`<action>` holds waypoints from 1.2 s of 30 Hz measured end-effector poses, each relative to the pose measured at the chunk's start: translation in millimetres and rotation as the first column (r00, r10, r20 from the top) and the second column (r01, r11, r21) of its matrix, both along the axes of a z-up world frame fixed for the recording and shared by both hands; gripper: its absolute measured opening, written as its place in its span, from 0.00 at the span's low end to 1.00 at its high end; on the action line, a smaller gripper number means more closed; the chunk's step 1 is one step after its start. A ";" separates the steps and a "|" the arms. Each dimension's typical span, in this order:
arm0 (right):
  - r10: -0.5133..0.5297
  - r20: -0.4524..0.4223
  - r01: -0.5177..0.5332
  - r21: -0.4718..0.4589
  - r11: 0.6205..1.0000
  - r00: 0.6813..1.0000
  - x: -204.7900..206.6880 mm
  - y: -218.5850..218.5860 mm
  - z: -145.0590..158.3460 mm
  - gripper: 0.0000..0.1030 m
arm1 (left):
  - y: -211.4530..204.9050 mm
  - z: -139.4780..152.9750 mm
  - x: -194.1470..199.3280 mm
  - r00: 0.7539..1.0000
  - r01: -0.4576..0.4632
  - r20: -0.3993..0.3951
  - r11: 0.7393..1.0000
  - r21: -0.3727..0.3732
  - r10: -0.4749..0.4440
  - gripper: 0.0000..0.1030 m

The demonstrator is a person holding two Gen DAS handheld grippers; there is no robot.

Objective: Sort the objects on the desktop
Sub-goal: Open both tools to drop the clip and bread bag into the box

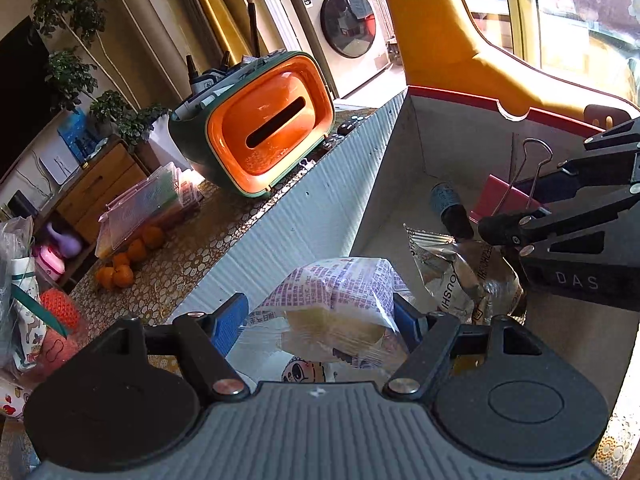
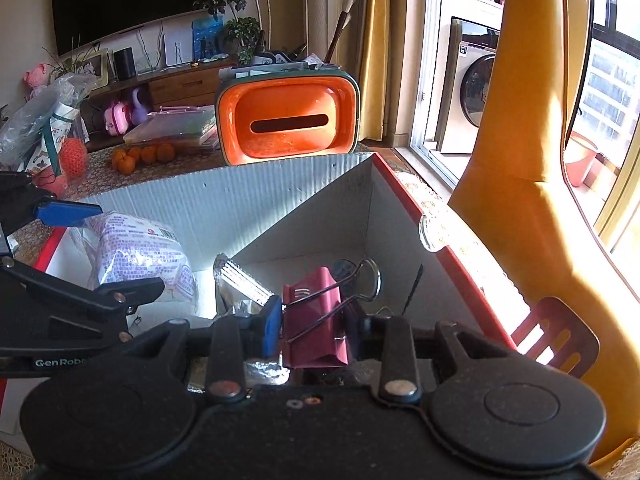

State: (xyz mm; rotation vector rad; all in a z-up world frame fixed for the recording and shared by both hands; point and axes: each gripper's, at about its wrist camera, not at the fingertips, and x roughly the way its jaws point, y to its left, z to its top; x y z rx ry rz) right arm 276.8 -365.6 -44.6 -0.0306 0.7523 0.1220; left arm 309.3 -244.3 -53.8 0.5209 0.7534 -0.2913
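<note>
Patterned surface: cardboard box beside orange tissue holder, near the window-side edge. My left tool grips a printed snack packet over the box's near wall. My right tool clamps a pink binder clip inside the box, above a foil packet; far corner floor bare.

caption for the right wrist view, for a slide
Right claw holds a pink binder clip over the cardboard box.
</note>
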 end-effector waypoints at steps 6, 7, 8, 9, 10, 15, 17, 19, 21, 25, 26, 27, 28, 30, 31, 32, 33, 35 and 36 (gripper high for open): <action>0.039 -0.022 -0.039 -0.025 0.999 0.999 0.5 6.5 -6.7 0.31 | -10.8 -7.8 -3.8 0.999 0.047 -0.017 0.997 0.058 -0.046 0.73; 0.042 -0.026 -0.043 -0.027 0.999 0.999 0.7 6.6 -6.6 0.31 | -11.6 -7.8 -3.3 0.999 0.051 -0.022 0.997 0.064 -0.050 0.73; 0.042 -0.031 -0.043 -0.028 0.999 0.999 0.9 6.6 -6.5 0.31 | -11.9 -8.6 -2.1 0.998 0.052 -0.037 0.996 0.071 -0.050 0.73; 0.043 -0.040 -0.044 -0.028 0.999 0.998 1.9 6.6 -6.6 0.31 | -11.5 -9.8 -1.1 0.998 0.051 -0.051 0.996 0.074 -0.048 0.73; 0.043 -0.048 -0.044 -0.027 0.999 0.998 2.9 6.8 -6.6 0.32 | -10.8 -11.0 -0.1 0.997 0.051 -0.067 0.996 0.075 -0.046 0.73; 0.039 -0.065 -0.042 -0.040 0.998 0.997 4.2 8.7 -5.7 0.33 | -3.5 -10.2 3.7 0.993 0.033 -0.116 0.999 0.031 -0.029 0.74; 0.039 -0.068 -0.042 -0.042 0.998 0.997 3.6 8.8 -5.2 0.35 | -1.9 -9.6 3.3 0.992 0.029 -0.121 0.999 0.024 -0.025 0.74; 0.039 -0.071 -0.042 -0.039 0.998 0.997 2.7 8.3 -4.6 0.36 | -0.7 -8.6 0.5 0.993 0.026 -0.112 0.999 0.019 -0.024 0.74; 0.039 -0.072 -0.042 -0.038 0.998 0.997 1.6 8.3 -3.5 0.39 | -0.2 -8.2 -2.4 0.994 0.026 -0.104 1.000 0.018 -0.024 0.76; 0.034 -0.070 -0.037 -0.036 0.999 0.997 -1.2 8.1 -1.1 0.46 | 2.4 -4.2 -9.1 0.994 0.035 -0.106 0.999 -0.012 -0.036 0.79; 0.032 -0.070 -0.035 -0.035 0.999 0.997 -2.0 7.9 -0.7 0.47 | 2.7 -2.3 -11.7 0.994 0.042 -0.104 0.999 -0.020 -0.044 0.79; 0.030 -0.070 -0.033 -0.033 0.999 0.997 -3.0 7.6 0.5 0.48 | 3.0 -0.9 -14.0 0.994 0.044 -0.100 0.999 -0.023 -0.047 0.80; 0.030 -0.070 -0.032 -0.030 0.999 0.997 -3.8 7.8 1.4 0.49 | 3.3 0.3 -16.2 0.994 0.047 -0.096 0.999 -0.026 -0.049 0.80; 0.030 -0.068 -0.032 -0.026 0.999 0.997 -6.0 7.9 3.5 0.54 | 4.4 3.4 -21.9 0.995 0.054 -0.088 0.998 -0.036 -0.057 0.80; 0.029 -0.062 -0.031 -0.025 0.999 0.998 -7.5 8.3 5.0 0.62 | 5.4 4.8 -24.4 0.995 0.054 -0.087 0.998 -0.043 -0.058 0.80; 0.028 -0.053 -0.029 -0.024 0.999 0.998 -9.3 8.4 6.9 0.65 | 6.5 6.0 -26.1 0.995 0.052 -0.087 0.997 -0.049 -0.056 0.80; 0.027 -0.043 -0.028 -0.023 0.999 0.999 -10.9 8.7 9.4 0.65 | 8.3 7.4 -28.0 0.995 0.045 -0.087 0.997 -0.059 -0.050 0.80; 0.027 -0.037 -0.027 -0.018 0.999 0.999 -12.5 9.3 13.1 0.66 | 12.6 10.4 -31.1 0.995 0.032 -0.093 0.996 -0.084 -0.040 0.80; 0.026 -0.034 -0.027 -0.016 1.000 0.999 -14.0 9.4 14.6 0.66 | 14.7 11.8 -32.4 0.995 0.026 -0.095 0.995 -0.097 -0.035 0.80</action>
